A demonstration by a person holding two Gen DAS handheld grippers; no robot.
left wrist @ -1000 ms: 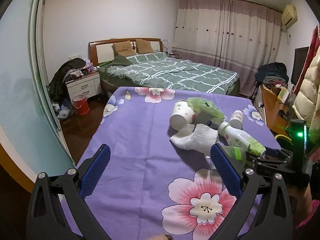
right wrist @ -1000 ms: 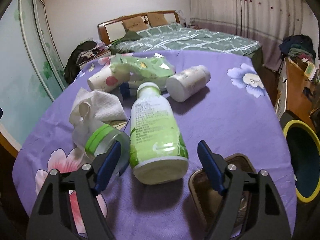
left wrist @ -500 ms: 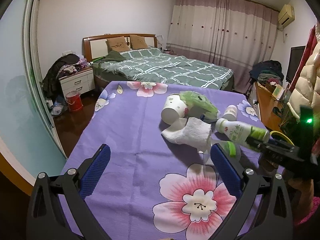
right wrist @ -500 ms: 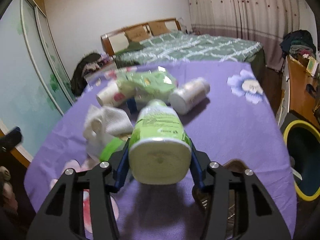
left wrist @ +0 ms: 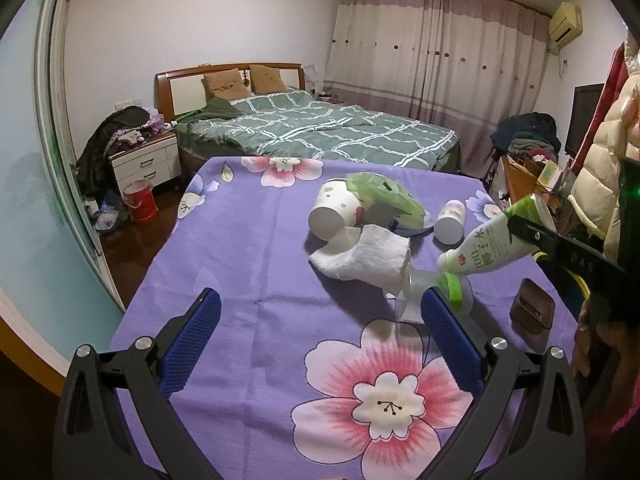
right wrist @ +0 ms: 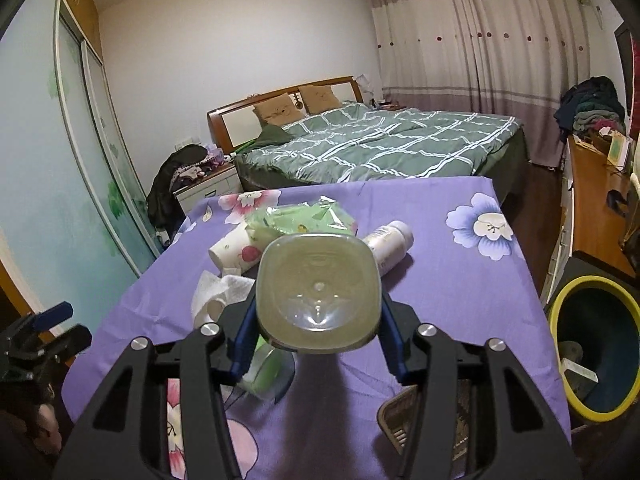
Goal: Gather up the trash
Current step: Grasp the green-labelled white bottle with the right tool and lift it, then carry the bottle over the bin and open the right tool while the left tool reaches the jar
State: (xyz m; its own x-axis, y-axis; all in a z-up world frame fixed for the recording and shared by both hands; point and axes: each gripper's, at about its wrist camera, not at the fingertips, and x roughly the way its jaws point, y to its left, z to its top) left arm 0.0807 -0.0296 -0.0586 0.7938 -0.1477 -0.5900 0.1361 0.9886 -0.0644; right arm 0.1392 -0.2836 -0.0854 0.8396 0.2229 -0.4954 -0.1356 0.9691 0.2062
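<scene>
Gripping the light, stiff plastic bottle (right wrist: 318,292) by its base, my right gripper (right wrist: 318,320) is clamped firmly on it.

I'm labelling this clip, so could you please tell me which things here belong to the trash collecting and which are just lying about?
Job: bottle in right hand-held gripper, paper cup, tissue, green wrapper, small white bottle, bin.

Lying about: bed, nightstand, red bucket.

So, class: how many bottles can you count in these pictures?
2, perhaps more hidden under the pile. The green-and-white plastic bottle is lifted off the purple floral tablecloth in the right tool; the small white bottle lies beside the green wrapper.
</scene>
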